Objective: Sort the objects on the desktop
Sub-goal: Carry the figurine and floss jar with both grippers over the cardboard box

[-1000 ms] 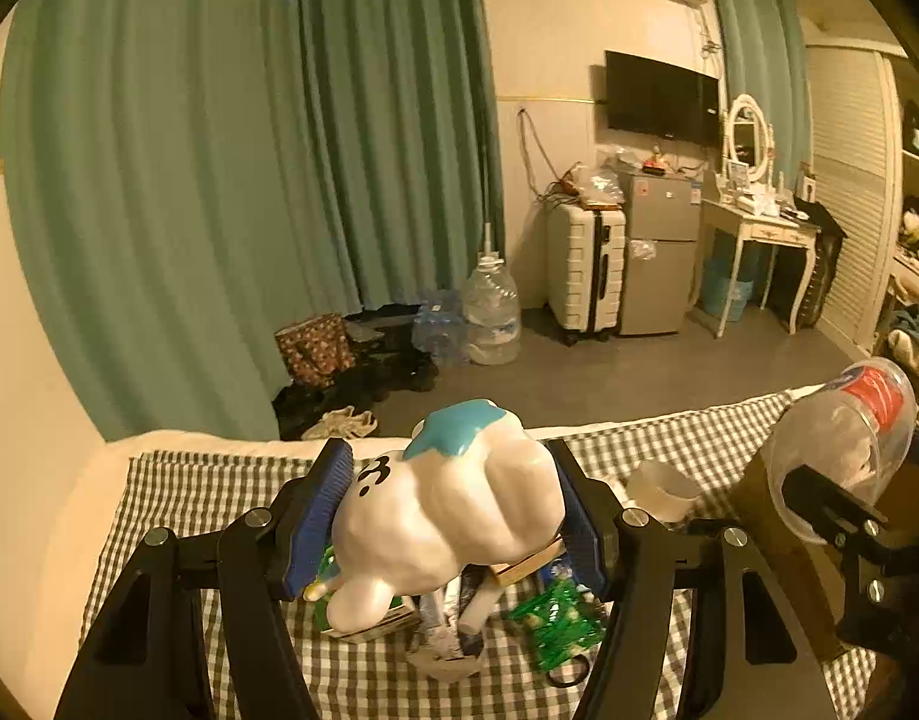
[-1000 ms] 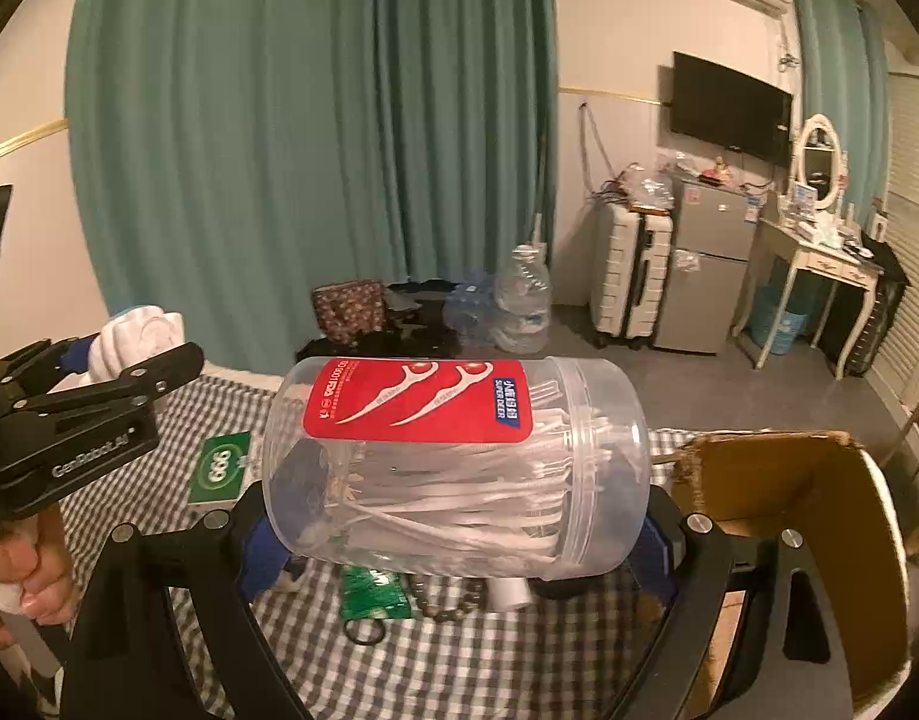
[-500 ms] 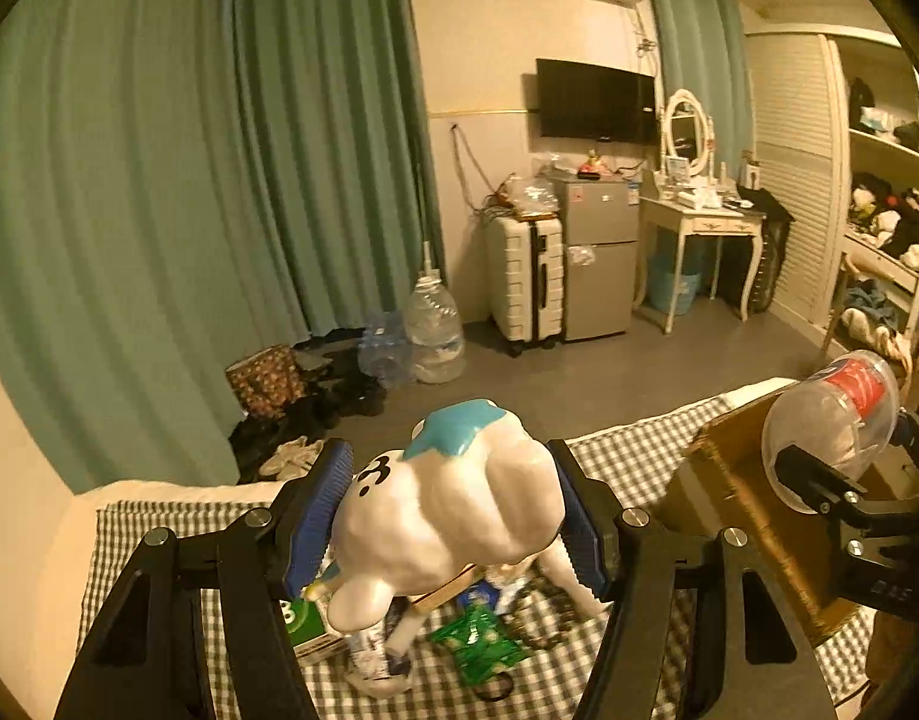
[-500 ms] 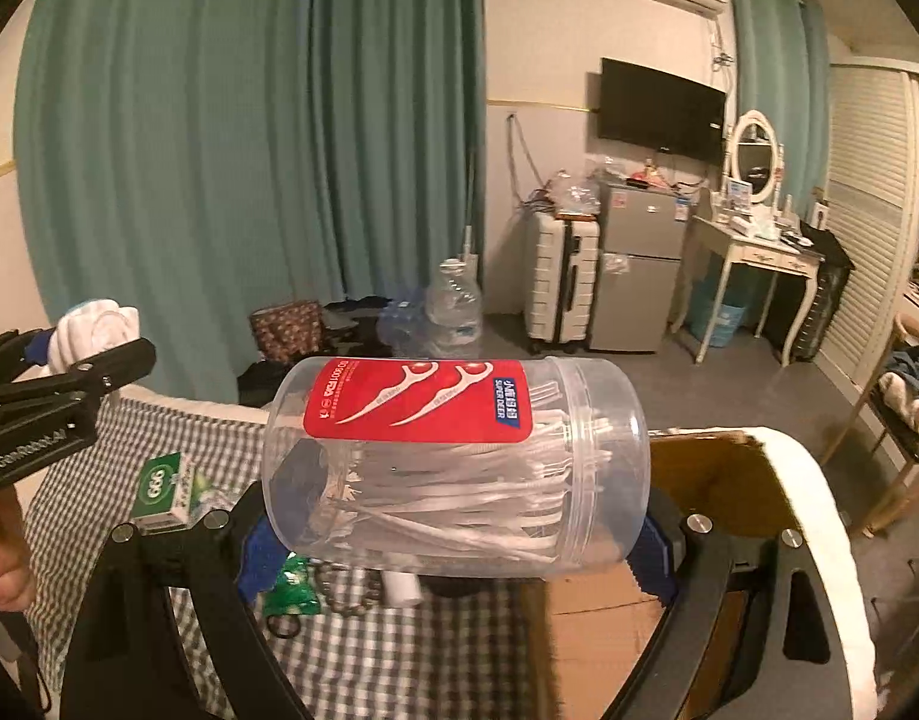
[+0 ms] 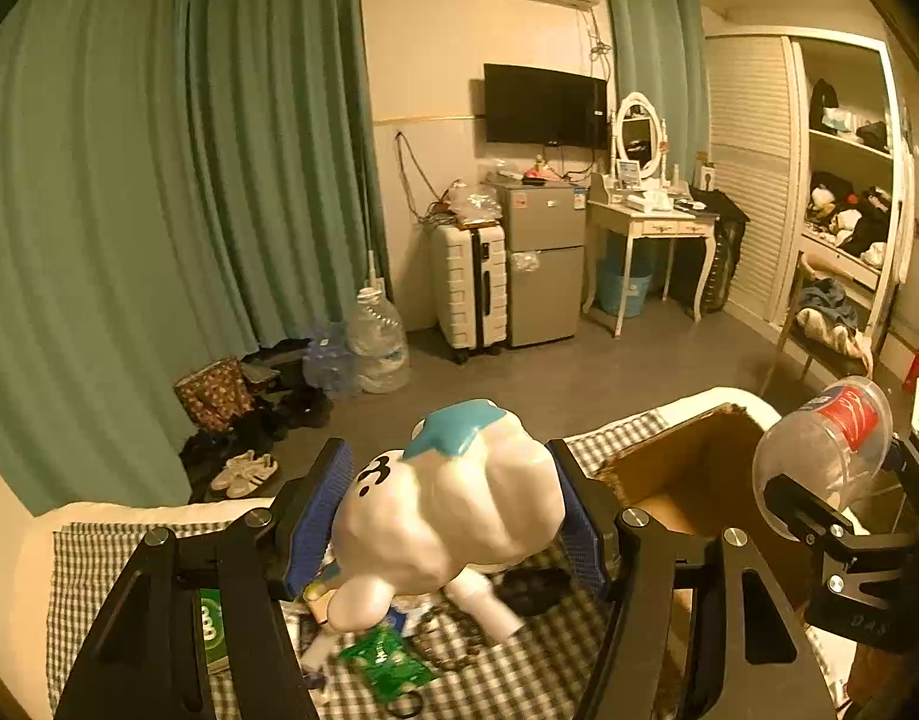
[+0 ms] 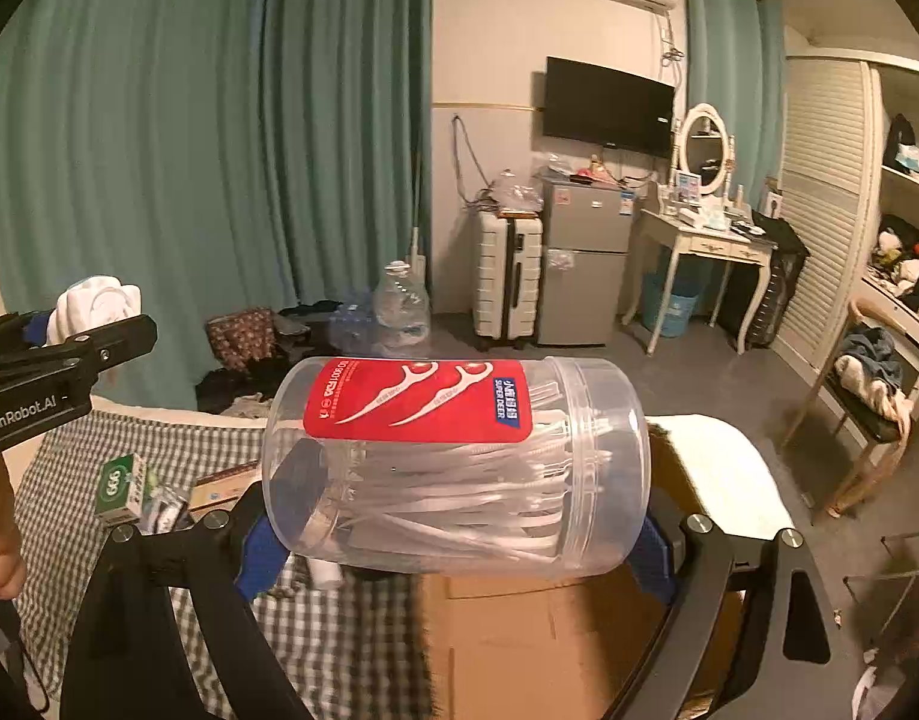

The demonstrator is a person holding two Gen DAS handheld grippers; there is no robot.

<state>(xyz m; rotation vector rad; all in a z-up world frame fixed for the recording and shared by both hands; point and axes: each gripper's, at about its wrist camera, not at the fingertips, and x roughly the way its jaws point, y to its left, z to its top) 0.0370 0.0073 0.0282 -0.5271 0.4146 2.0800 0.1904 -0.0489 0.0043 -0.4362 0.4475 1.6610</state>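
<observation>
The left gripper (image 5: pixel 450 519) has its jaws clamped on a white cloud-shaped figurine (image 5: pixel 453 510) above the checkered table (image 5: pixel 519 678). The right gripper (image 6: pixel 456 531) pinches a clear floss-pick jar (image 6: pixel 456 462) lying sideways over the cardboard box (image 6: pixel 555 636).

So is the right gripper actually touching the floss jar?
Touching. The right wrist view shows the floss jar lying sideways, pressed between the right gripper's blue pads at both ends.
</observation>
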